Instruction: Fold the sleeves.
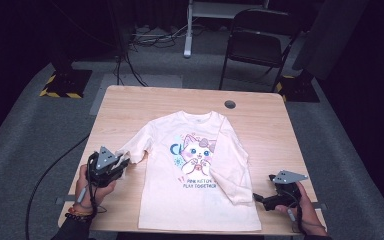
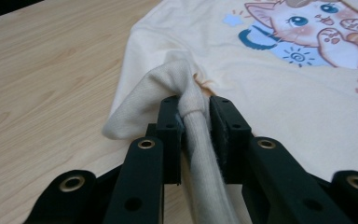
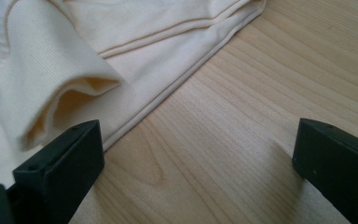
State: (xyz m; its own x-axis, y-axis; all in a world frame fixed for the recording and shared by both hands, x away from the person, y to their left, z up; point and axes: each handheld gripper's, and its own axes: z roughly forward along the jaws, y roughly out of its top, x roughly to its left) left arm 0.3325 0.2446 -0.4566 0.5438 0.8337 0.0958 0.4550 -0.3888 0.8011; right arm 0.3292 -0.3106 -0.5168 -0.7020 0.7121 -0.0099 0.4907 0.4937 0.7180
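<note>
Shirt (image 1: 180, 195) was laid flat, print up, mid-table (image 1: 265, 120). Left sleeve cuff (image 2: 186, 100) was clamped in the left gripper (image 2: 196, 114), likely for folding inward. Right gripper (image 3: 196, 149) was held wide open beside the already-folded right sleeve (image 1: 230, 165), nothing gripped.

The high view looks forward and down from above the person's side, taking in the whole table (image 1: 130, 107). The left gripper view sits close behind its jaws, facing the shirt (image 2: 279, 107). The right gripper view looks low across the table (image 3: 242, 121); all share the shirt (image 1: 200, 165)
</note>
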